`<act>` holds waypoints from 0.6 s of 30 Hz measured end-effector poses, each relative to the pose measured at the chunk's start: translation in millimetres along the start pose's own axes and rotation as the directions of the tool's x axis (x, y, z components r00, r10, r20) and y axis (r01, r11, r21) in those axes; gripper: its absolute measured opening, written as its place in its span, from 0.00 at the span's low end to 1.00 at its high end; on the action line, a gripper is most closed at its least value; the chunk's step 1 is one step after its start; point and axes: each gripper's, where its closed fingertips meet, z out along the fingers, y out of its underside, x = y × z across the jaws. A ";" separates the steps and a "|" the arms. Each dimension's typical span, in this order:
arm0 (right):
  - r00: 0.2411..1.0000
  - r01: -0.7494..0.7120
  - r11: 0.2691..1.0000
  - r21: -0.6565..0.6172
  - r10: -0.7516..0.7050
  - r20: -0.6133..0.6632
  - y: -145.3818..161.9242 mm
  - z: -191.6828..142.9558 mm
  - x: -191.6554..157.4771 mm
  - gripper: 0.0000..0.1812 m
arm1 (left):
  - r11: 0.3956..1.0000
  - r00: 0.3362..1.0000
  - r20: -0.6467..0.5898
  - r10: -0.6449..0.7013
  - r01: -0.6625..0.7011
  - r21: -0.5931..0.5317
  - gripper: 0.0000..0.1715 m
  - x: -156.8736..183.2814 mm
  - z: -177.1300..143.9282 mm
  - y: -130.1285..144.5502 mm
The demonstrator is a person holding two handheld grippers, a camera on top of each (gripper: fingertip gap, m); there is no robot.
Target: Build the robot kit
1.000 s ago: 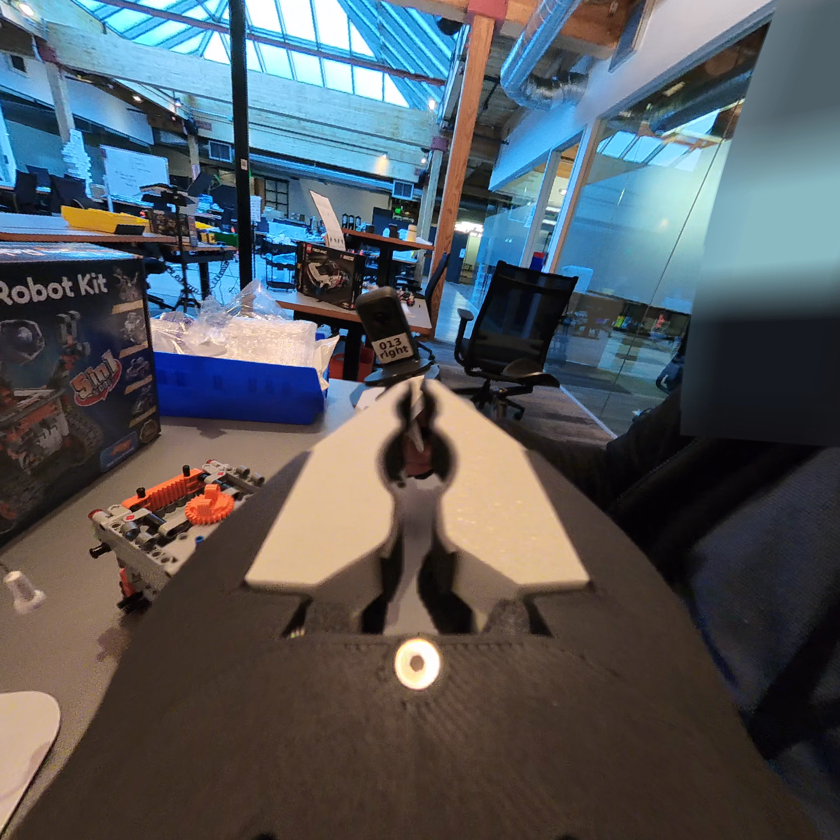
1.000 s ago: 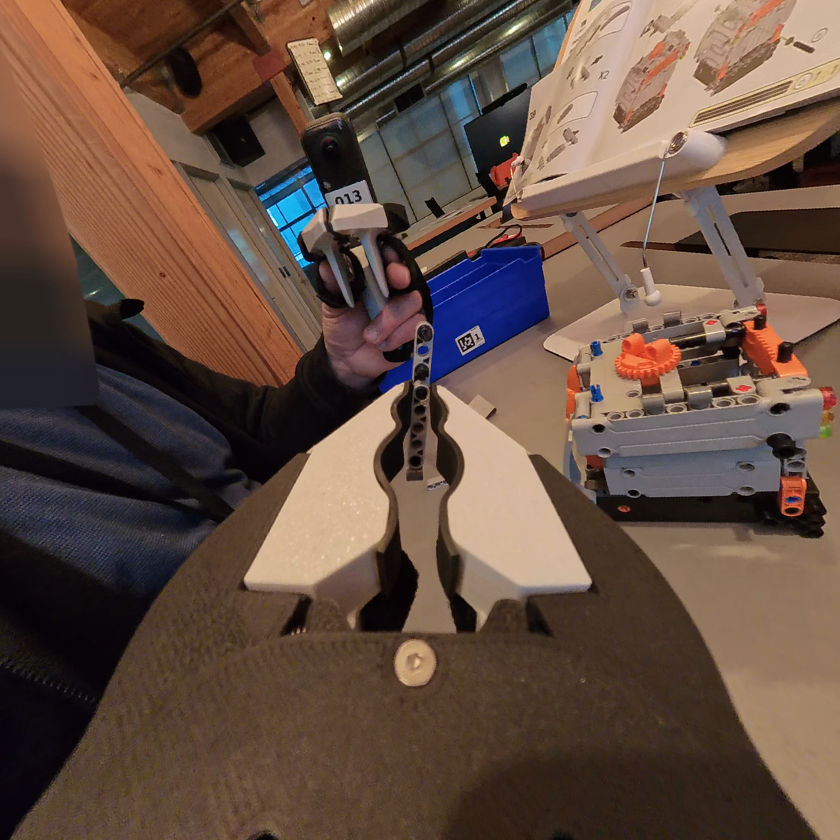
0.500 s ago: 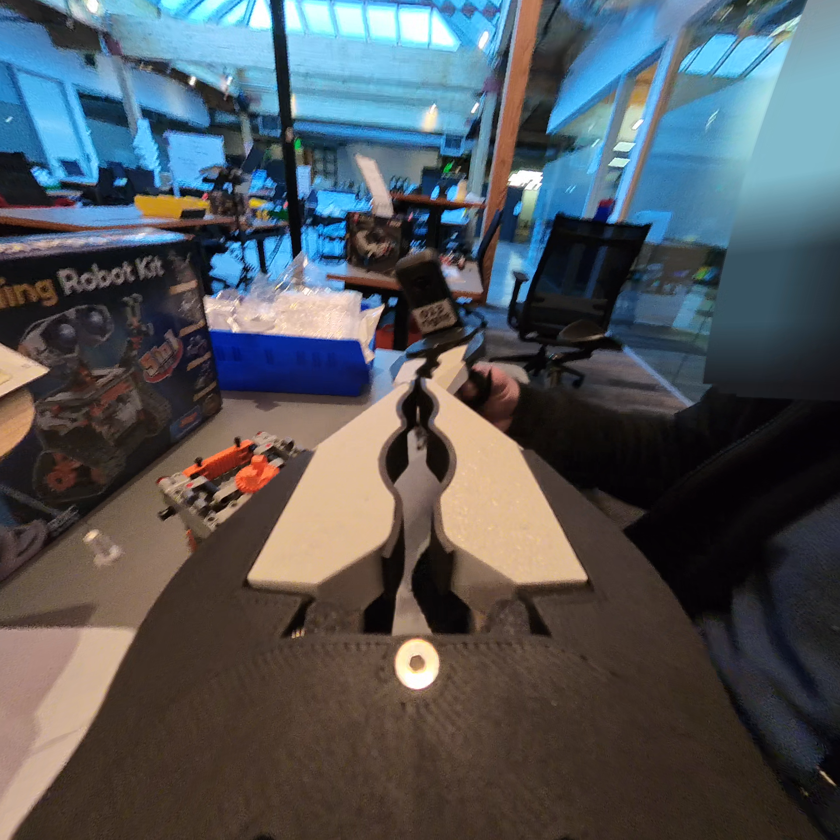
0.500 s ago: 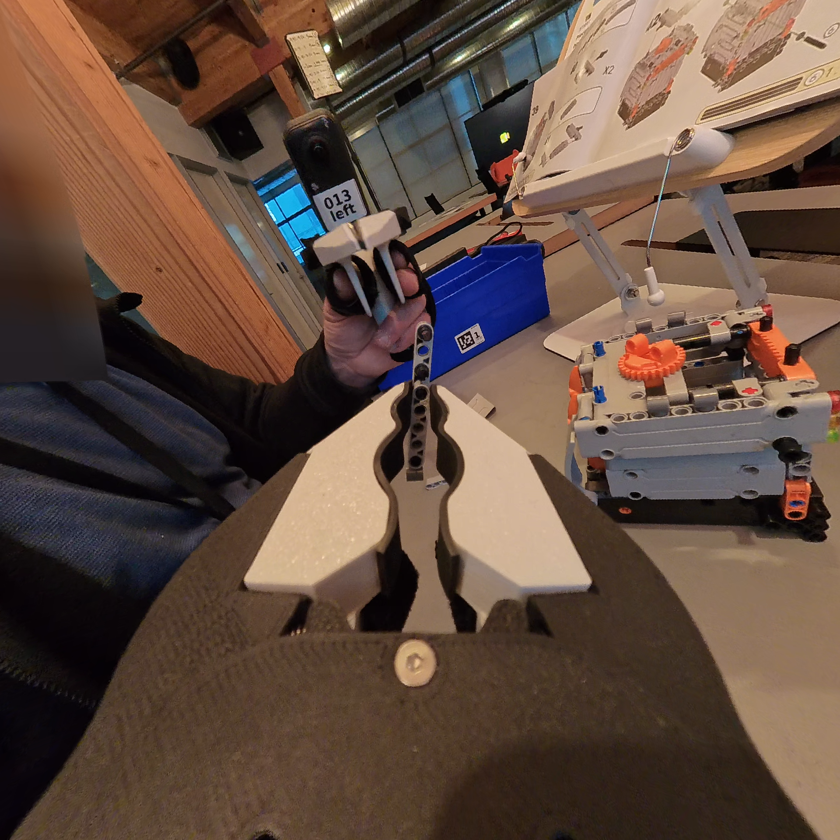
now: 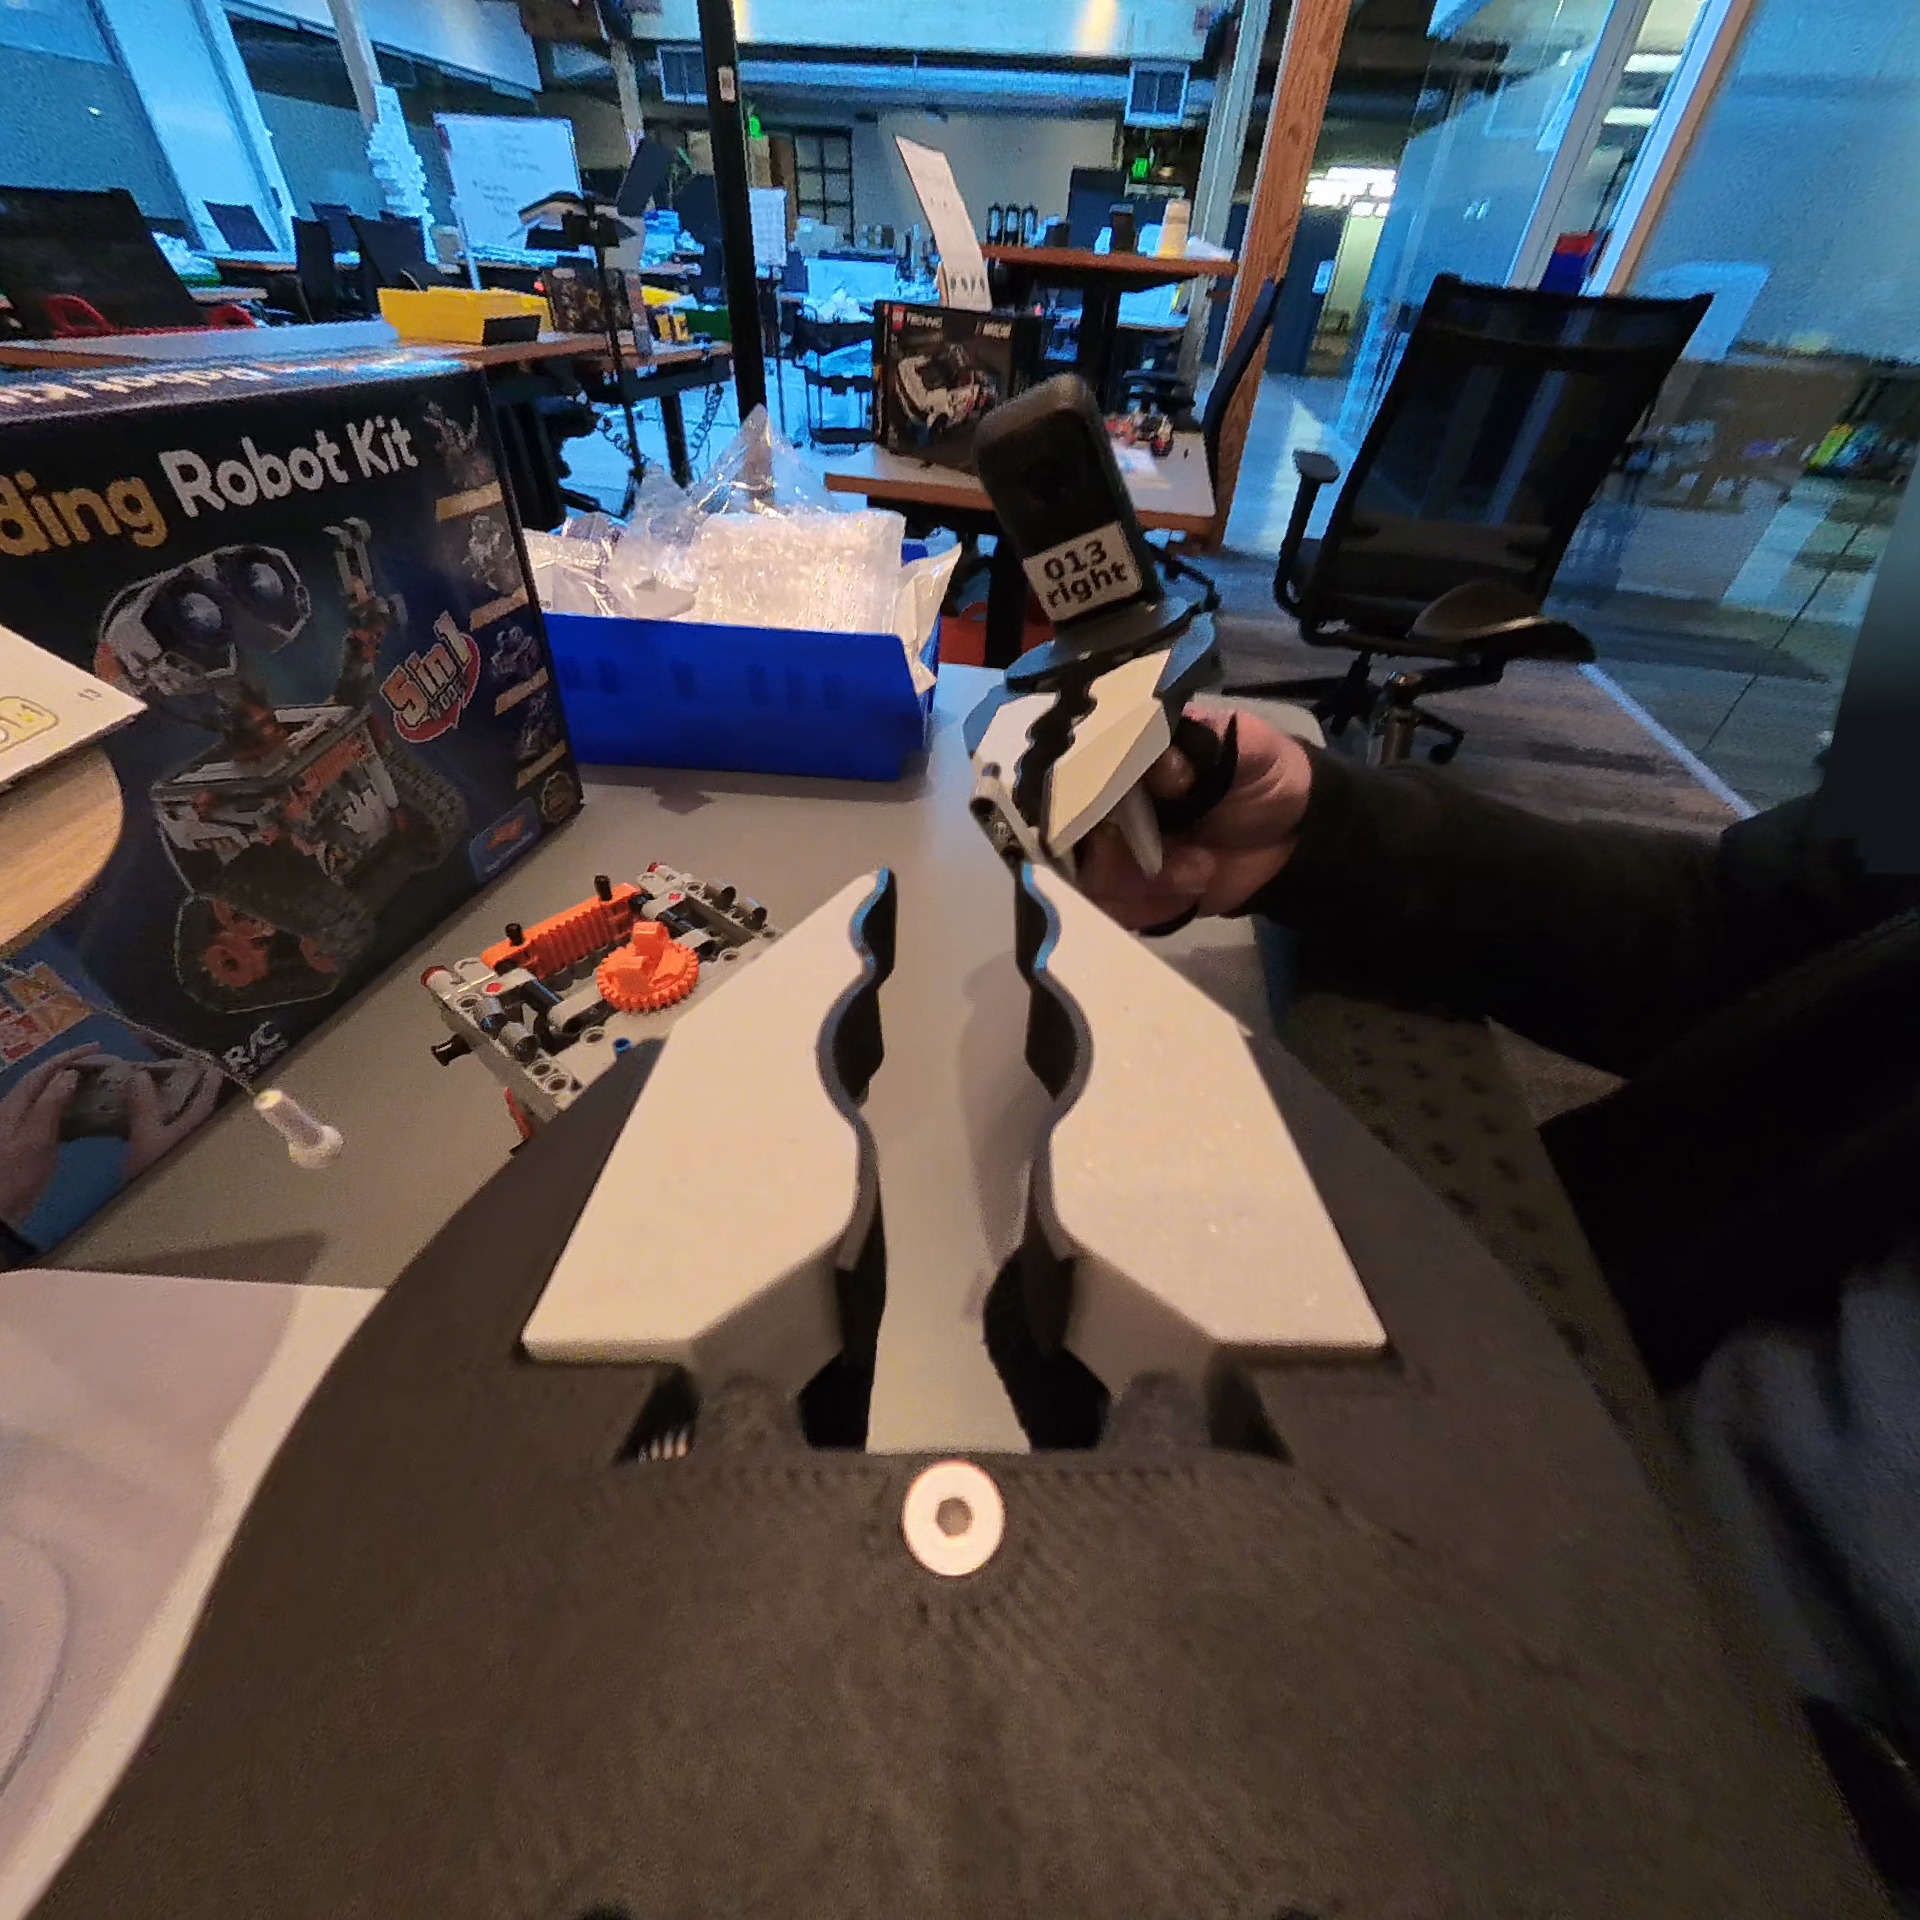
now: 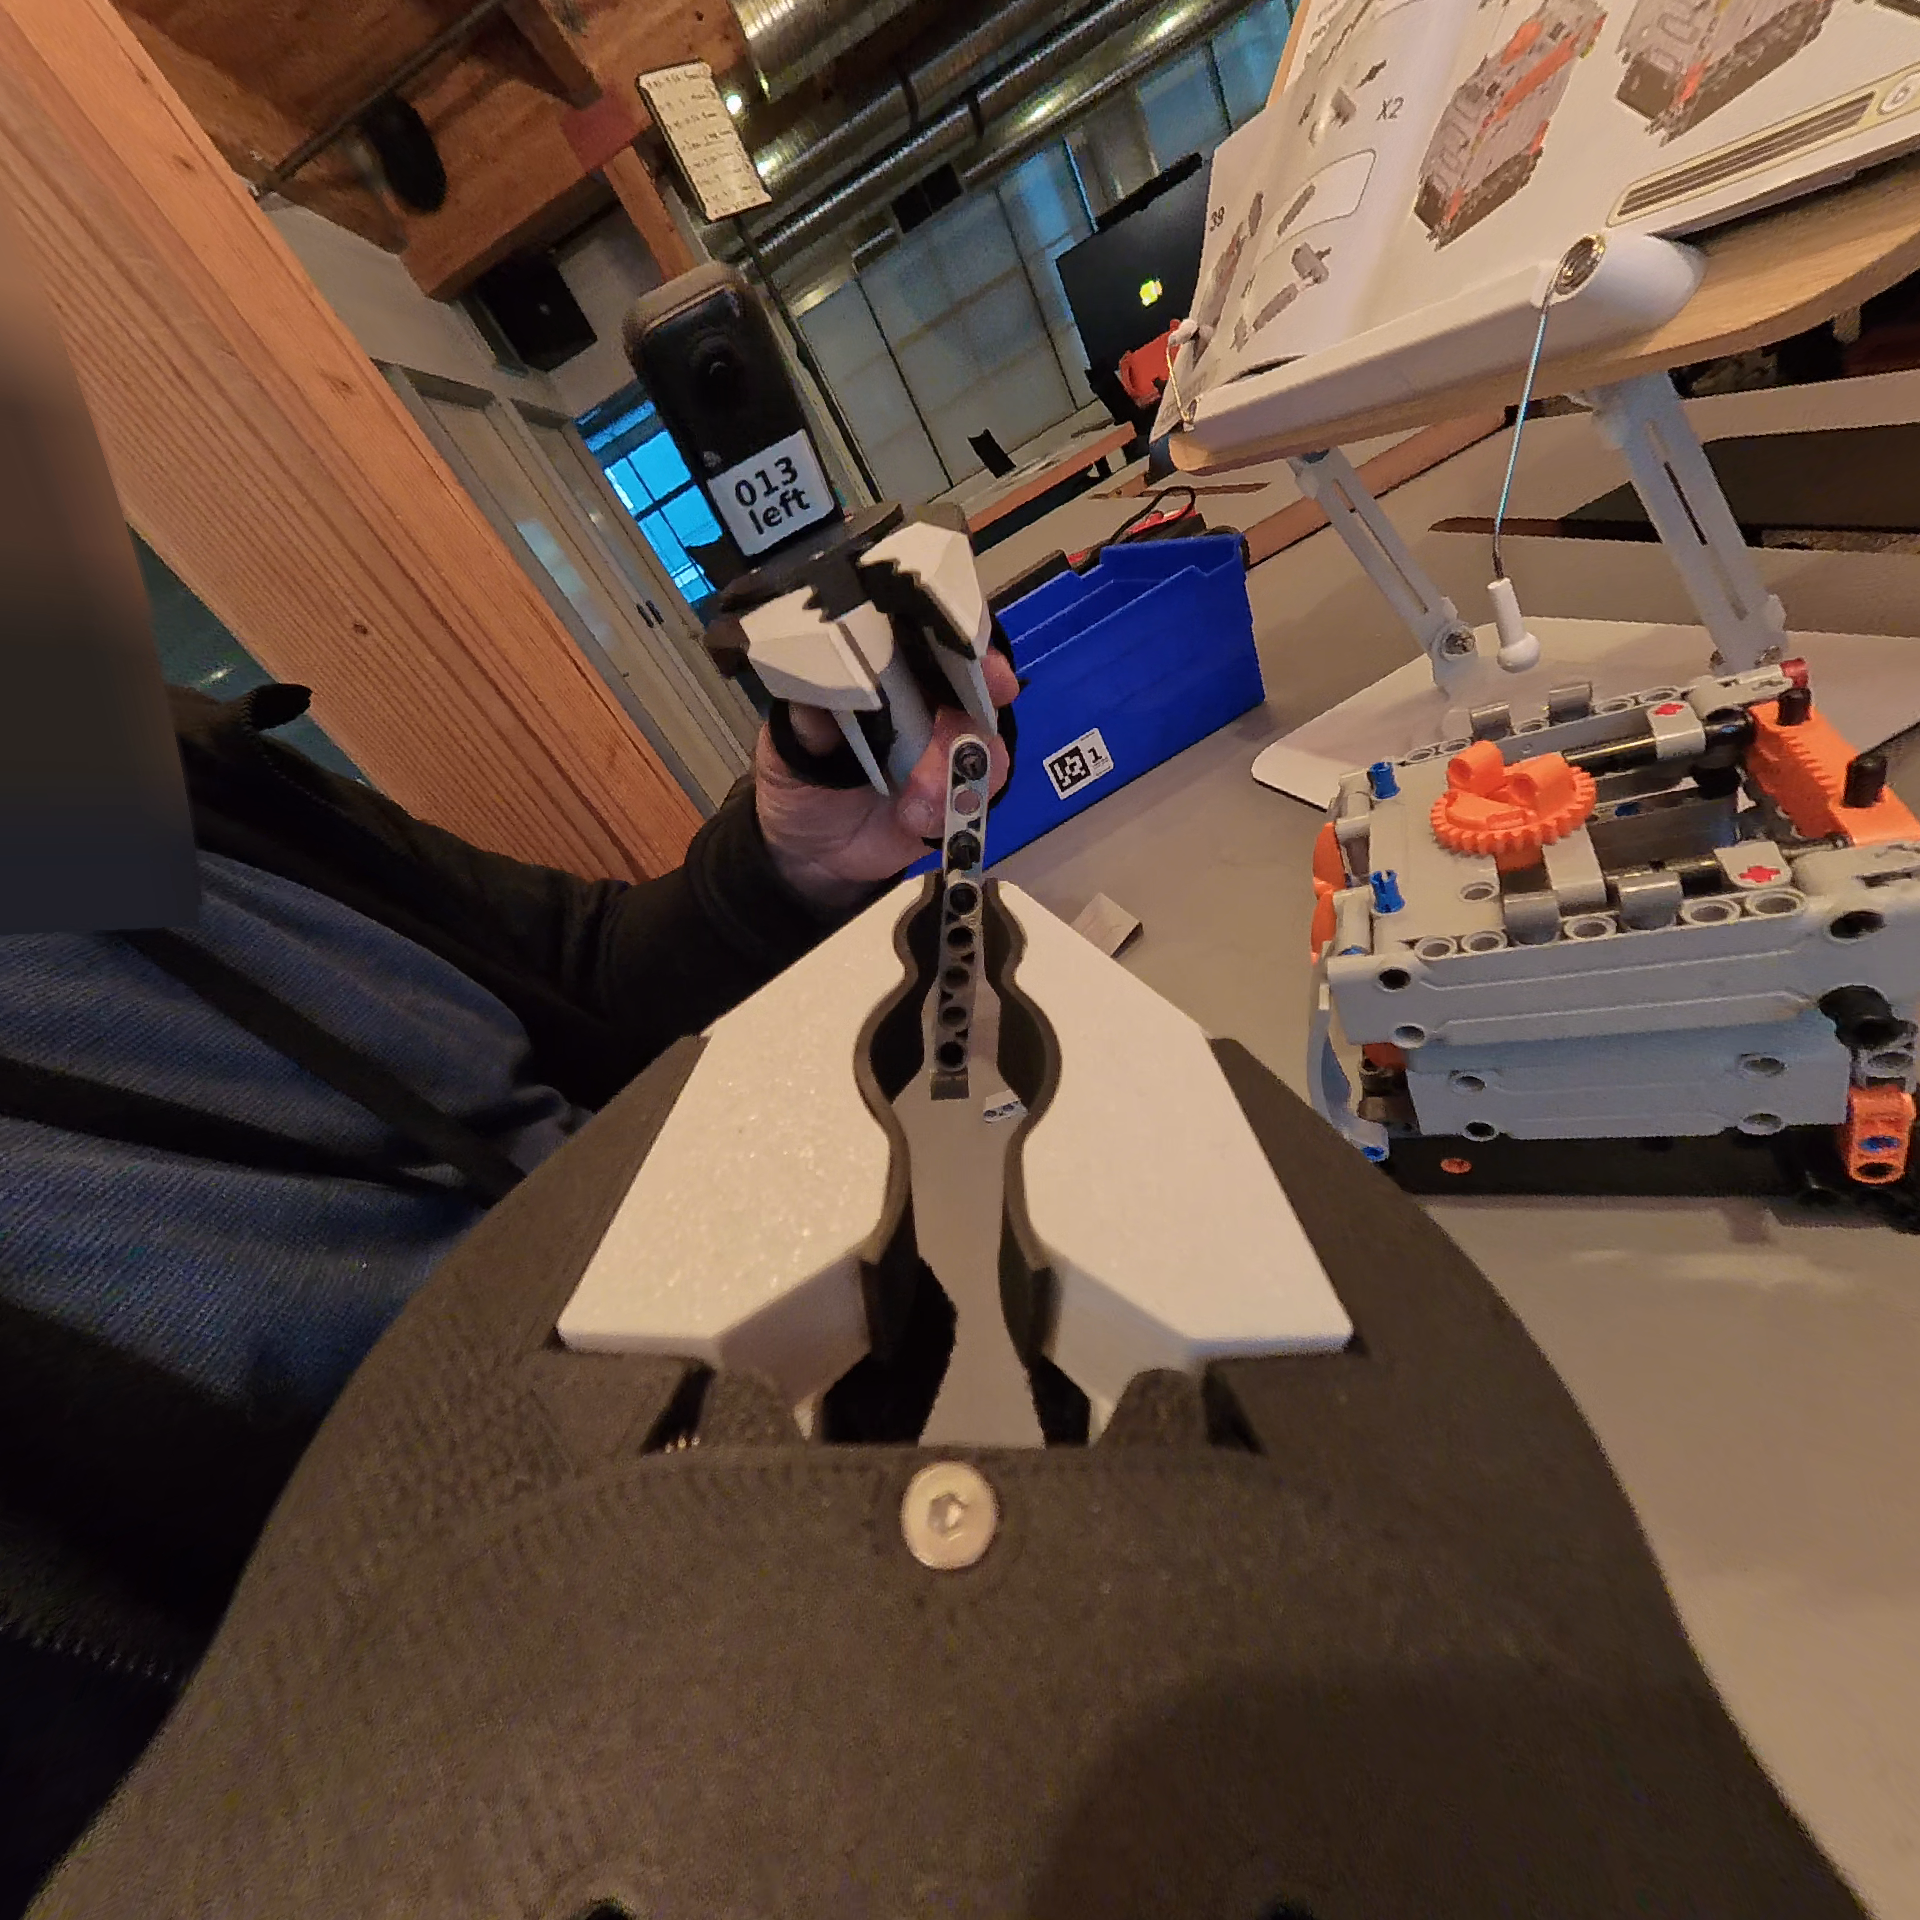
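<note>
Grey table (image 5: 748,821): plastic-filled blue bin (image 5: 727,696).

Each hand-held gripper (image 5: 951,914) (image 6: 961,894) is showing white angular fingers (image 5: 748,1143) with wavy black inner pads, a textured black body, and one silver screw (image 6: 948,1515). The person is wearing a black sleeve (image 5: 1558,935) over blue.

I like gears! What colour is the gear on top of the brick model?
The gear is orange, seen best in the right wrist view.
</note>
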 end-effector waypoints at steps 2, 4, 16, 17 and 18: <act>1.000 -0.005 1.000 0.016 0.005 0.006 -2.6 -0.9 -0.7 0.02 | 0.999 1.000 0.006 0.019 -0.018 -0.041 0.11 0.3 3.3 7.9; 1.000 -0.007 0.999 0.034 0.006 0.015 -5.9 -1.5 -2.6 0.02 | 0.998 1.000 0.006 0.022 -0.021 -0.067 0.13 1.1 7.7 14.8; 0.994 -0.045 0.993 0.114 0.034 0.102 -15.6 15.2 -17.2 0.02 | 0.978 0.998 -0.057 0.011 -0.023 -0.208 0.24 14.9 37.7 53.4; 0.993 -0.056 0.991 0.123 0.043 0.108 -16.6 14.7 -17.1 0.02 | 0.977 0.998 -0.070 0.001 -0.016 -0.212 0.24 16.4 38.6 54.9; 0.993 -0.066 0.989 0.136 0.051 0.109 -18.0 13.6 -16.2 0.02 | 0.977 0.997 -0.083 -0.006 -0.012 -0.213 0.24 18.2 39.7 55.9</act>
